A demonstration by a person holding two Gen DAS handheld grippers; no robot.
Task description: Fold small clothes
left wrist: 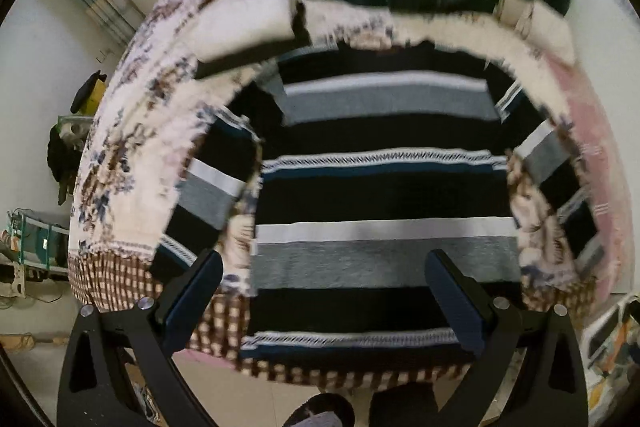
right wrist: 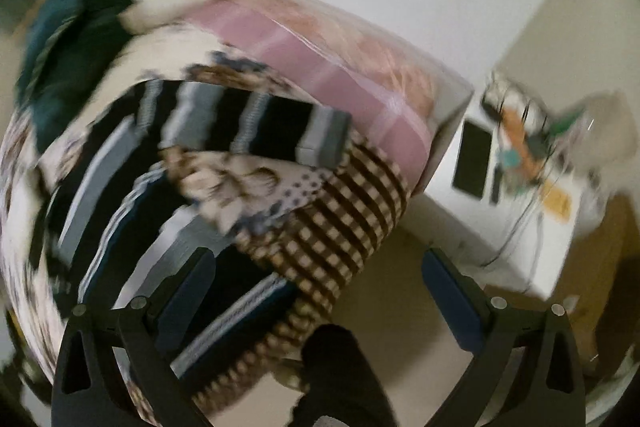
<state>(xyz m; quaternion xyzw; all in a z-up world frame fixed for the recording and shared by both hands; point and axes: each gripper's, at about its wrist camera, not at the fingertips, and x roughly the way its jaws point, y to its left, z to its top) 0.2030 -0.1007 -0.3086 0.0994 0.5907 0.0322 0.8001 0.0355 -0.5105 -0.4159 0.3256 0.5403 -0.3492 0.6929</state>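
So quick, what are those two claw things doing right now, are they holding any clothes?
Left gripper: open, holding nothing, poised over the striped sweater.
Right gripper: open, holding nothing, near the bed's edge.

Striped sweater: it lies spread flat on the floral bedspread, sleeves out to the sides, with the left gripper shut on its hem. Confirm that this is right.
One thing is wrong: the left gripper is open, clamping nothing. The left wrist view shows its fingers wide apart over the hem. The striped sweater does lie flat on the floral bedspread, sleeves out.
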